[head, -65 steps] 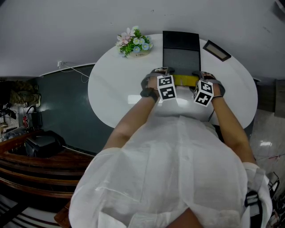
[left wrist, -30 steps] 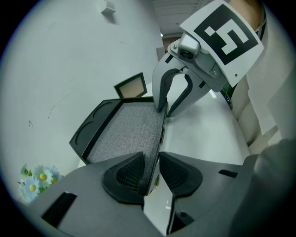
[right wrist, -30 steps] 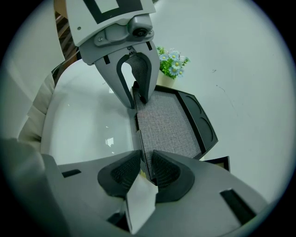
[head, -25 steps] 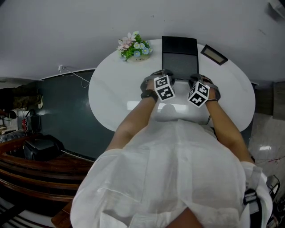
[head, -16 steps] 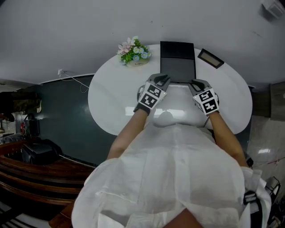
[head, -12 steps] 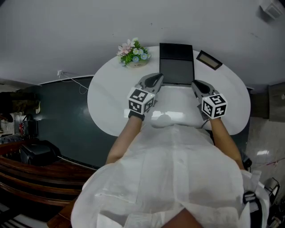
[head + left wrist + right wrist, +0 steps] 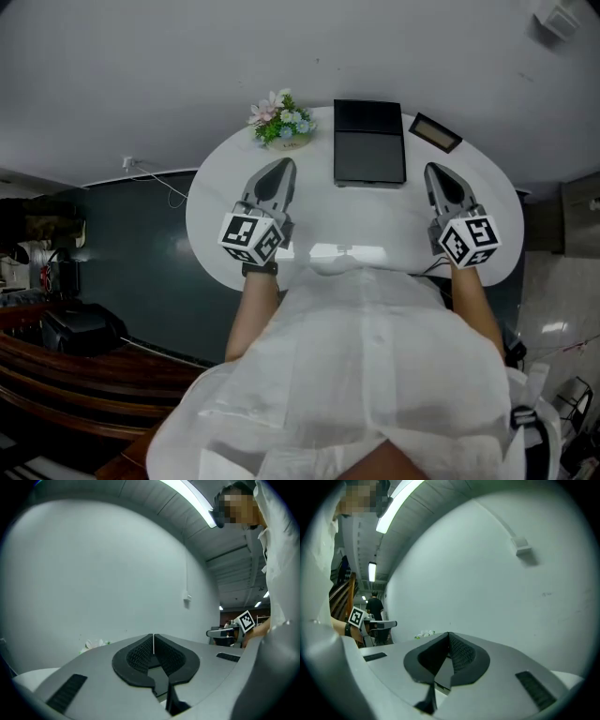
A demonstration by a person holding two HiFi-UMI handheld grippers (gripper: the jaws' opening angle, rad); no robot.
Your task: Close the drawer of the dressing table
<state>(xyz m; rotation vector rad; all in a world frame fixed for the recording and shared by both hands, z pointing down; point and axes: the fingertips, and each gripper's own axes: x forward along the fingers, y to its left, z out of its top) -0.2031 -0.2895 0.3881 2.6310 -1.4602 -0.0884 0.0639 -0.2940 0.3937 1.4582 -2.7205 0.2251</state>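
Head view, left claw (image 7: 280, 166) and right claw (image 7: 438, 172) just closed, empty, above white dressing table (image 7: 375, 221).

No words, numbers or brand names can be read anywhere. The only printed signs are black-and-white square markers, without letters, on the cube (image 7: 249, 240) of the left tongs (image 7: 279, 169) and the cube (image 7: 469, 241) of the right tongs (image 7: 438, 172).

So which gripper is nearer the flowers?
The left gripper, just beside the flower arrangement; the right gripper is past the black panel, on the far side.
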